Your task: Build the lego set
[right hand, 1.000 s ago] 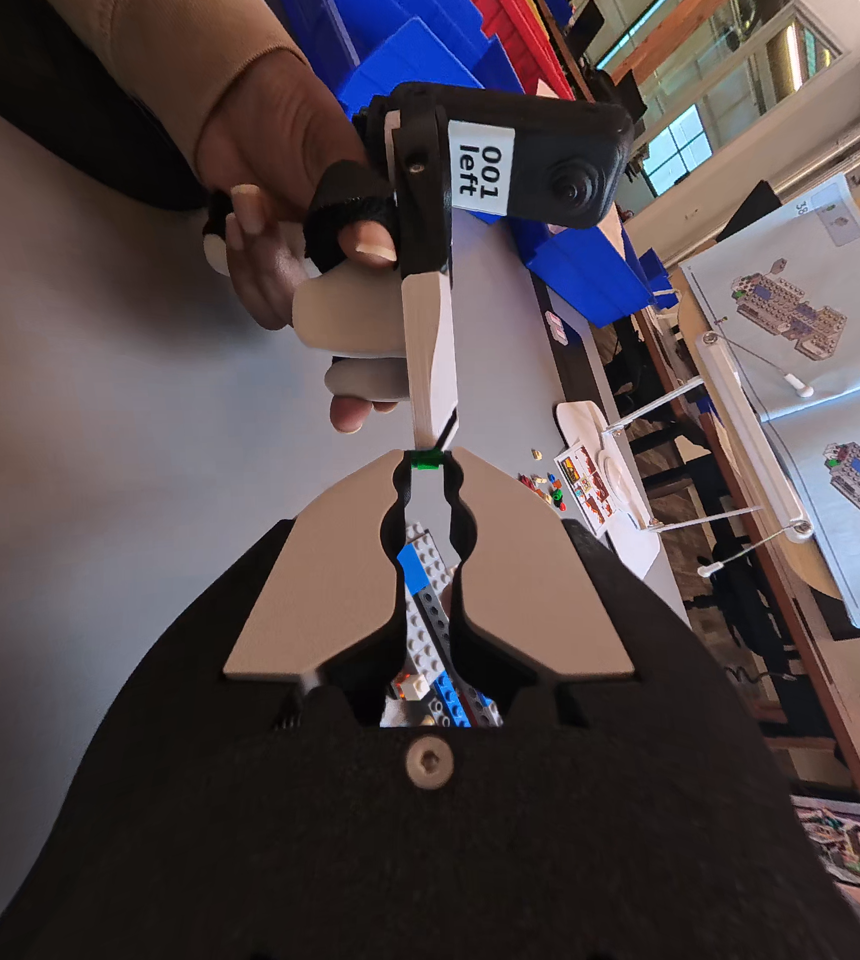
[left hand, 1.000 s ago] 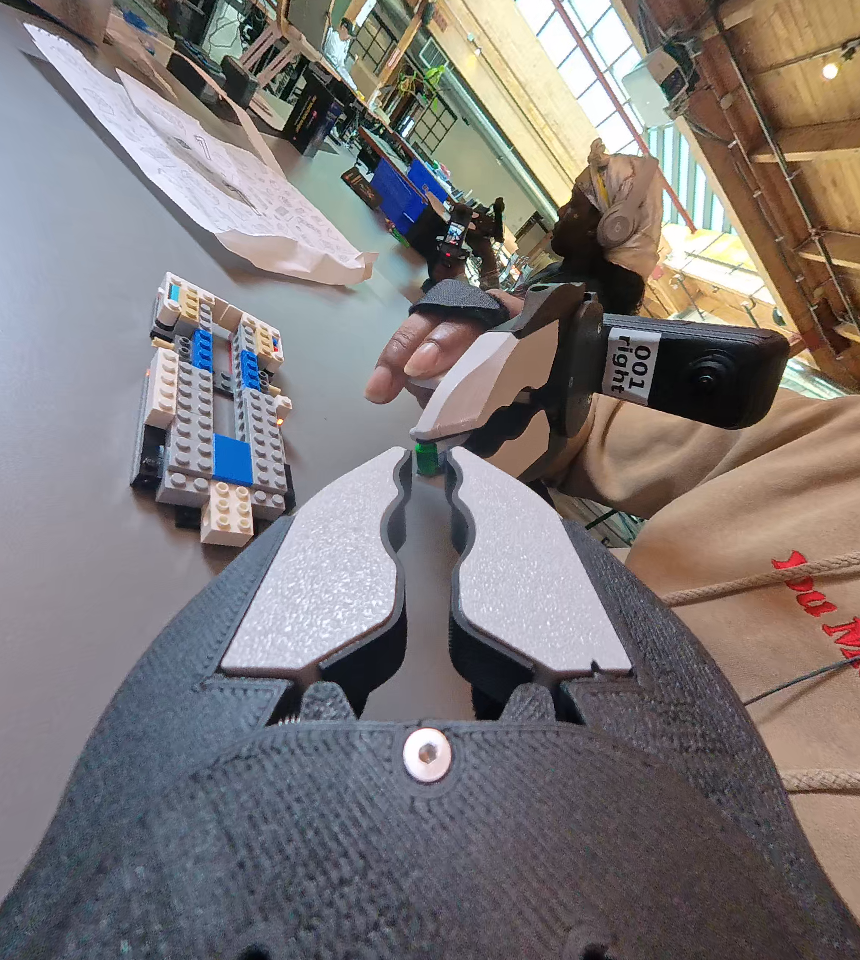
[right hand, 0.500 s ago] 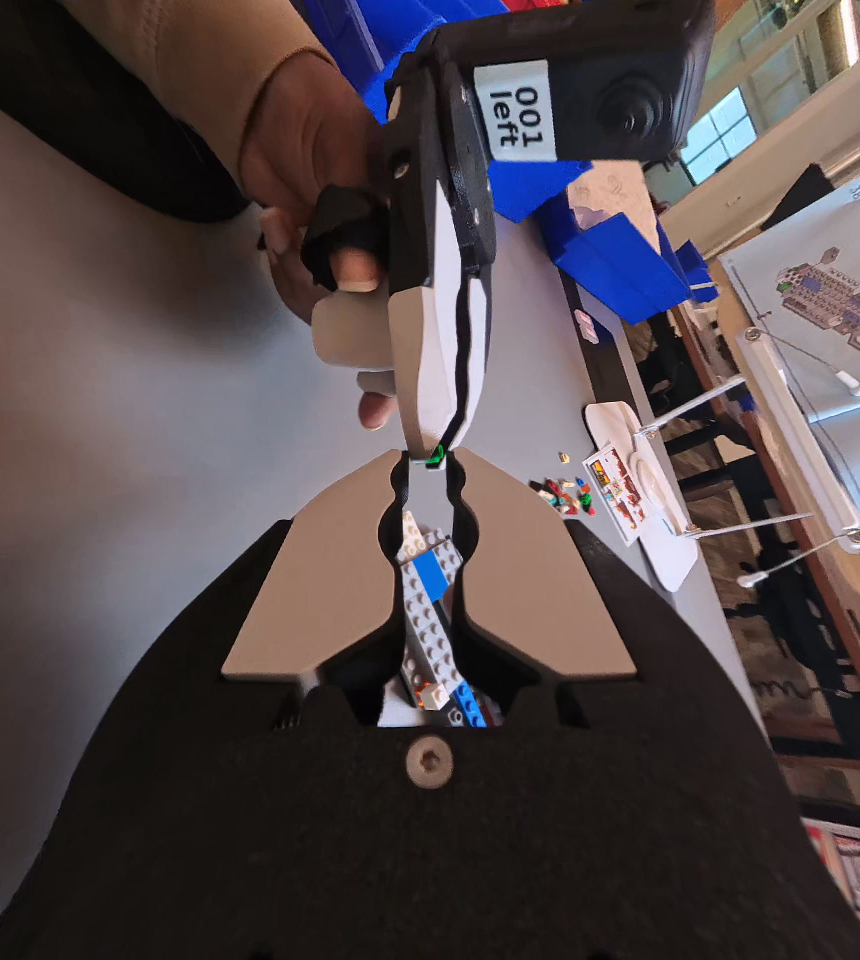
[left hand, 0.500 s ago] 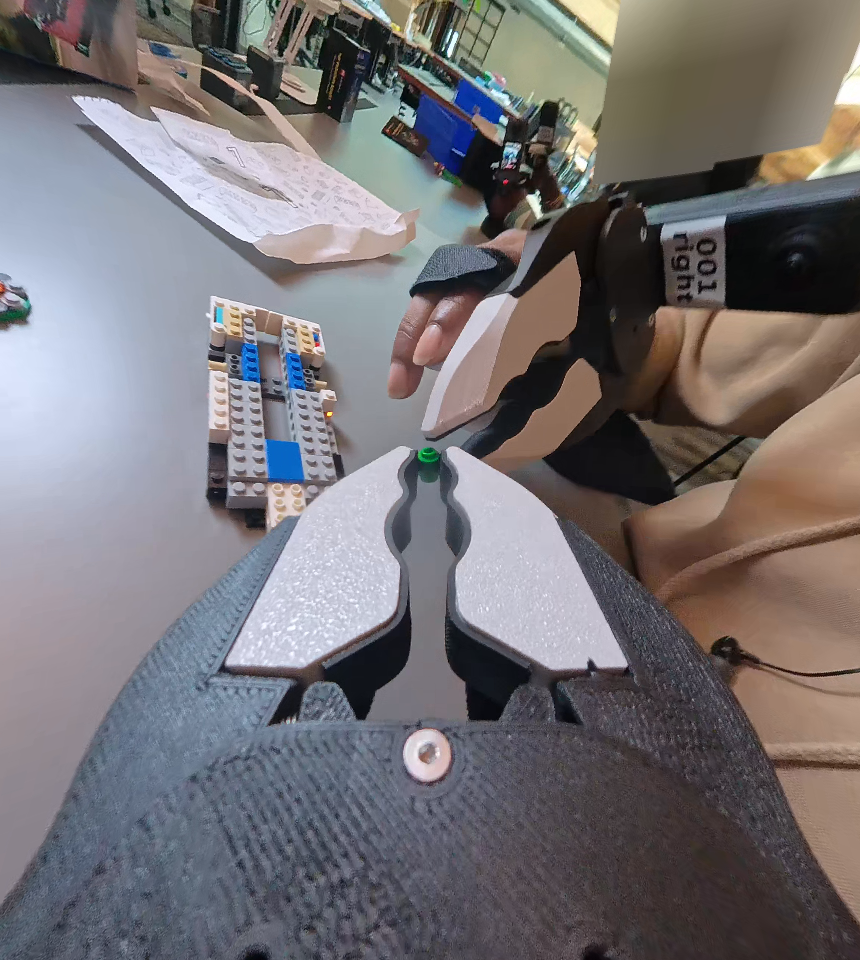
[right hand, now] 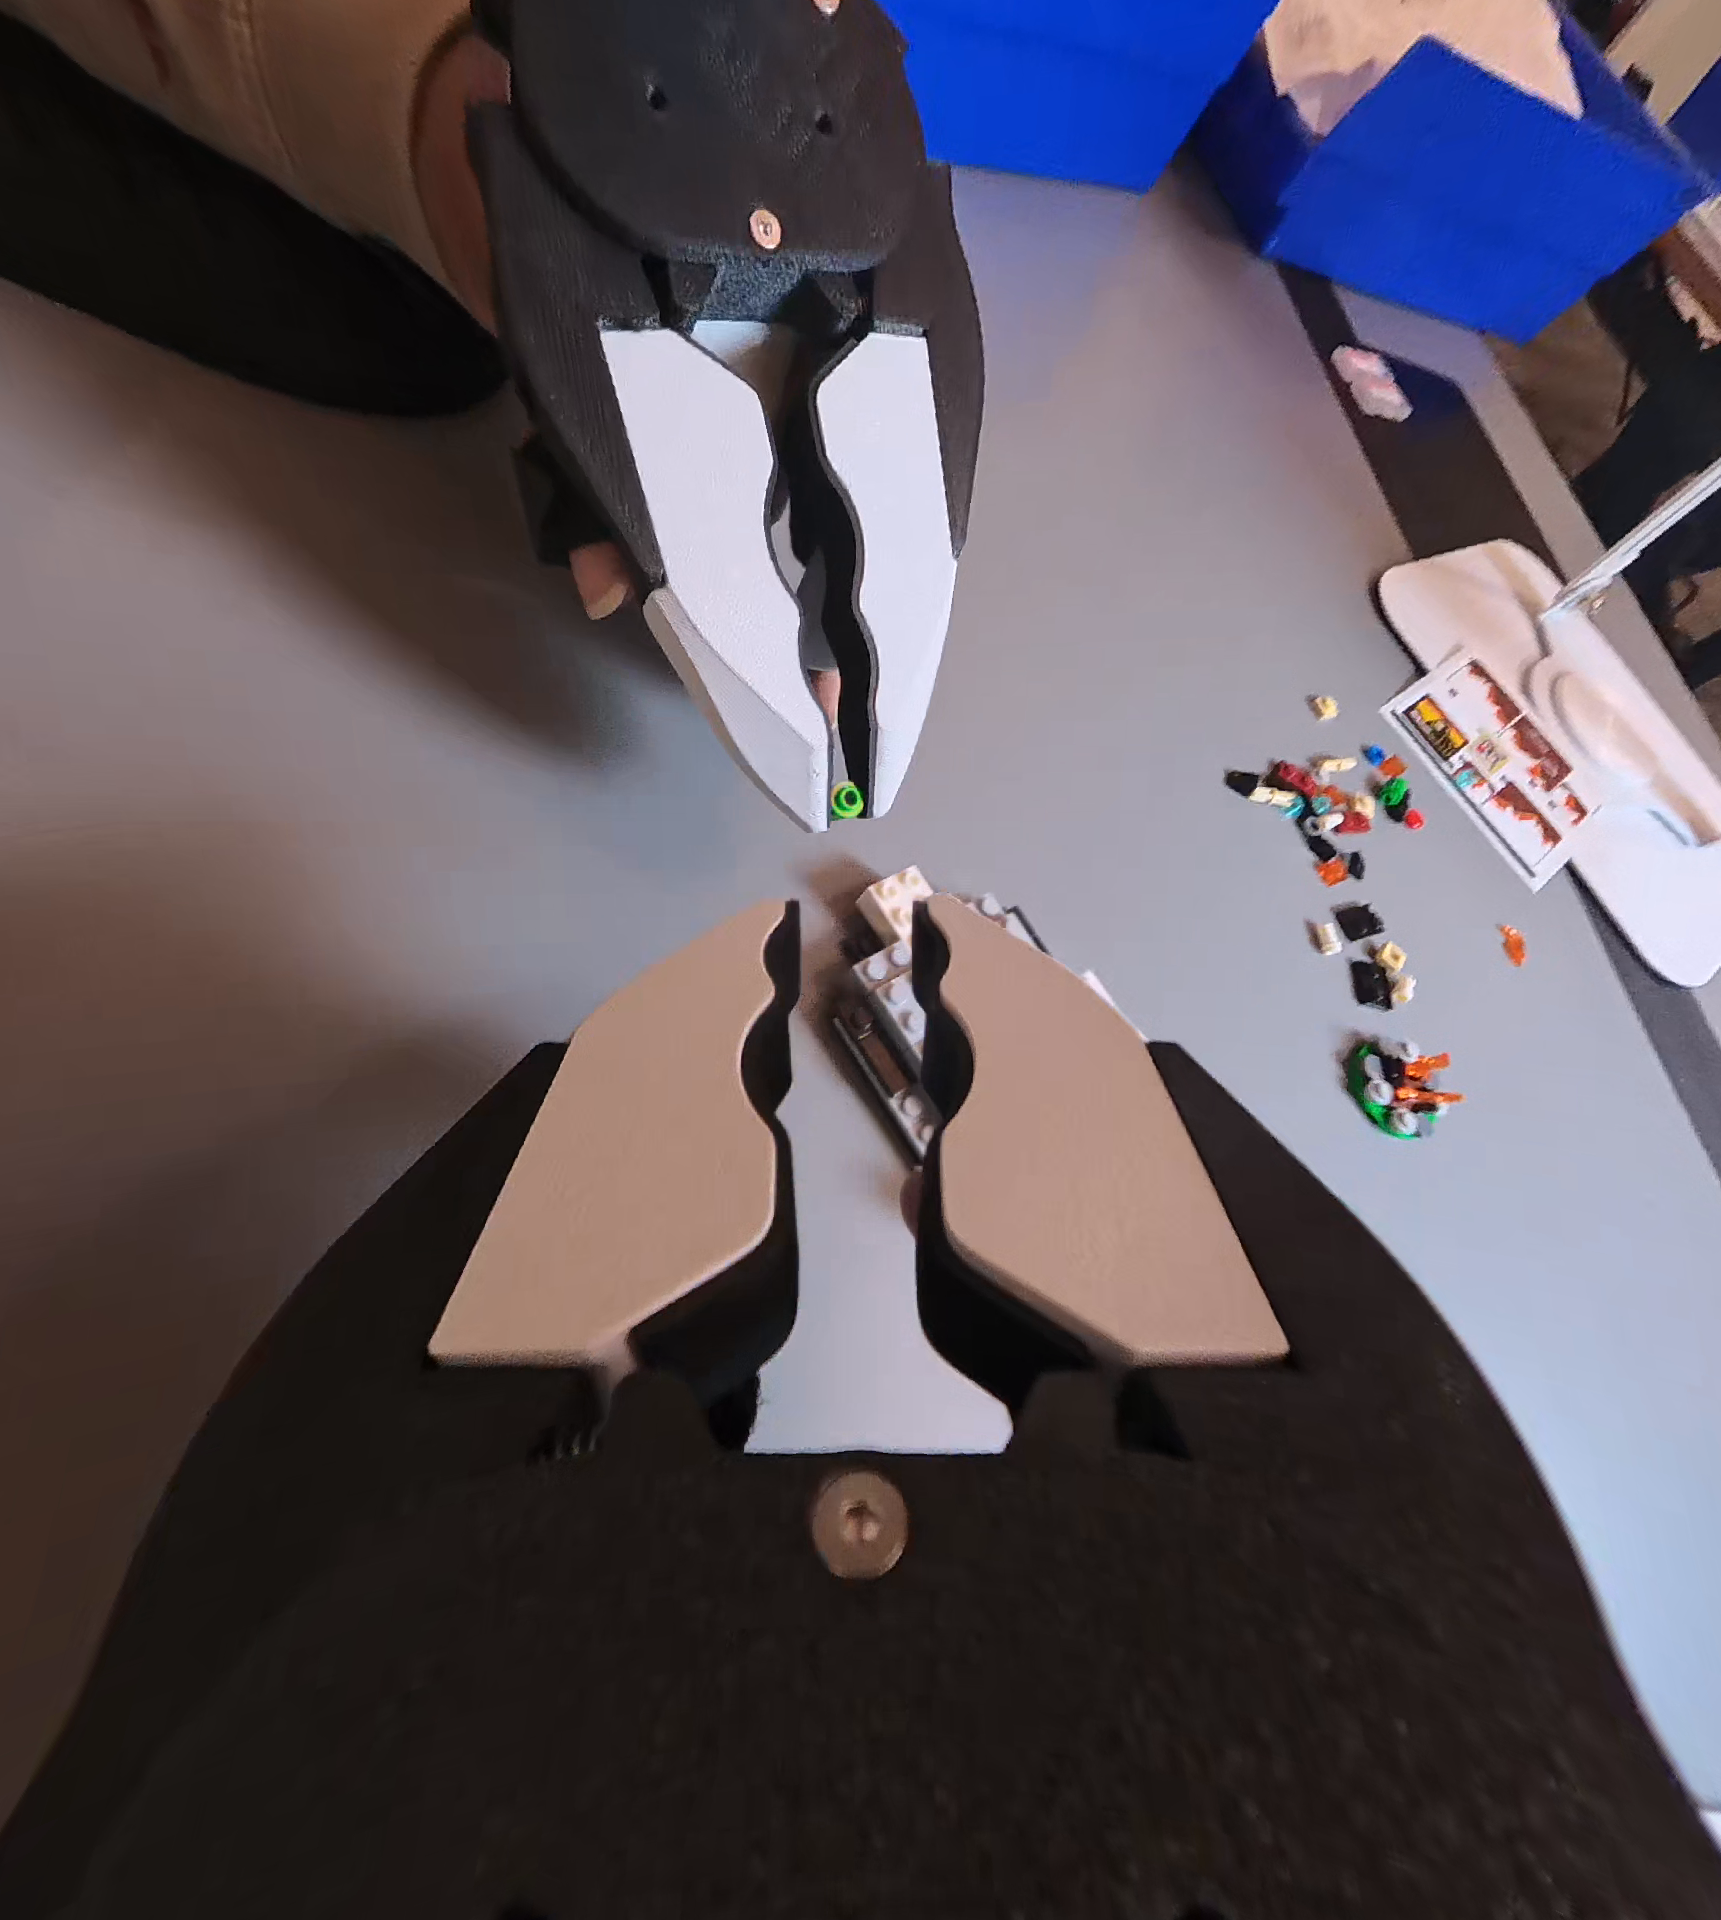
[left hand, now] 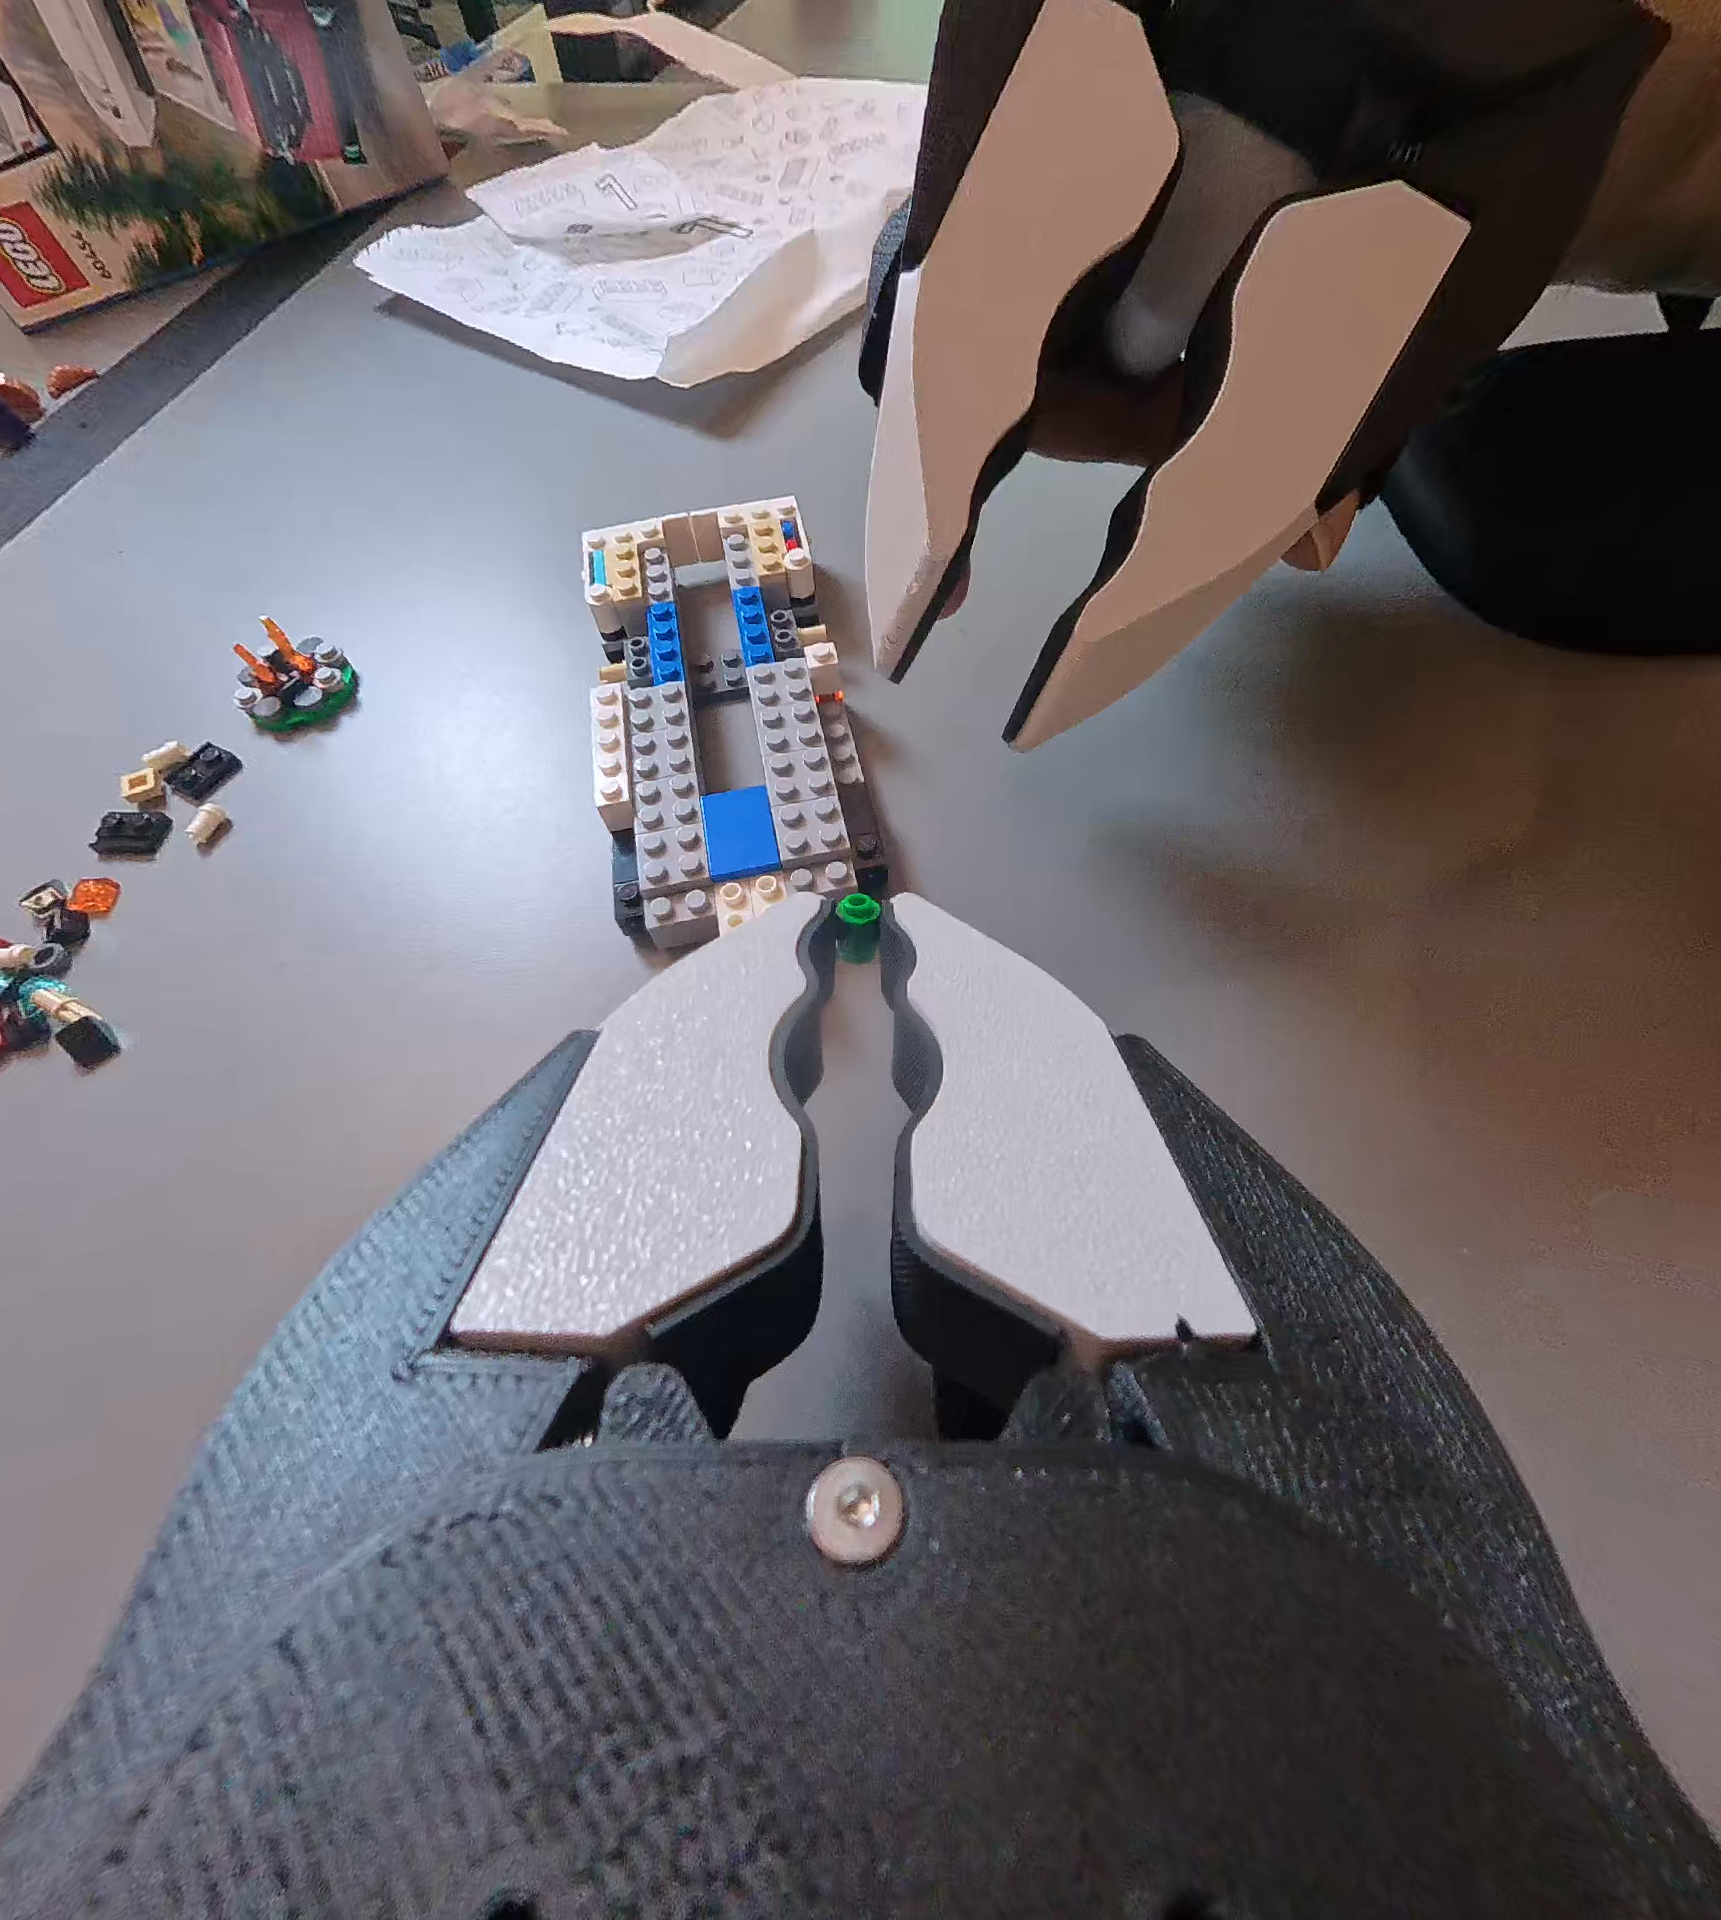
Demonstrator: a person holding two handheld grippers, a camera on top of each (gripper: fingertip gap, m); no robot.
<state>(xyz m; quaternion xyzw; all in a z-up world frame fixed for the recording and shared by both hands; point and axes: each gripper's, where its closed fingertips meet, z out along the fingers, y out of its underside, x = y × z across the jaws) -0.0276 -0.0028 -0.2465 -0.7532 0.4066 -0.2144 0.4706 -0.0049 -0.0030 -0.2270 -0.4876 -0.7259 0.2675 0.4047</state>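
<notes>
My left gripper (left hand: 857, 923) is shut on a small green round brick piece (left hand: 856, 928), pinched at its fingertips just above the near right corner of a flat grey, blue and tan brick build (left hand: 721, 717) on the grey table. The same green piece (right hand: 847, 800) shows between the left gripper's tips (right hand: 843, 816) in the right wrist view. My right gripper (right hand: 854, 920) is open and empty, hovering over the build (right hand: 887, 997). In the left wrist view the right gripper (left hand: 949, 707) hangs open above the build's right side.
Several loose small bricks (left hand: 14, 997) and a small green disc with orange flame pieces (left hand: 295, 681) lie left of the build. Printed paper (left hand: 669, 270) and a toy box (left hand: 160, 135) lie beyond. Blue bins (right hand: 1458, 177) and a white stand base (right hand: 1604, 790) sit at the table's far side. Left and right tips are no more than a few centimetres apart.
The right gripper let go of the green piece and opened, drawing back from the left gripper's tips. The left gripper kept the piece and swung down over the build's near corner.
</notes>
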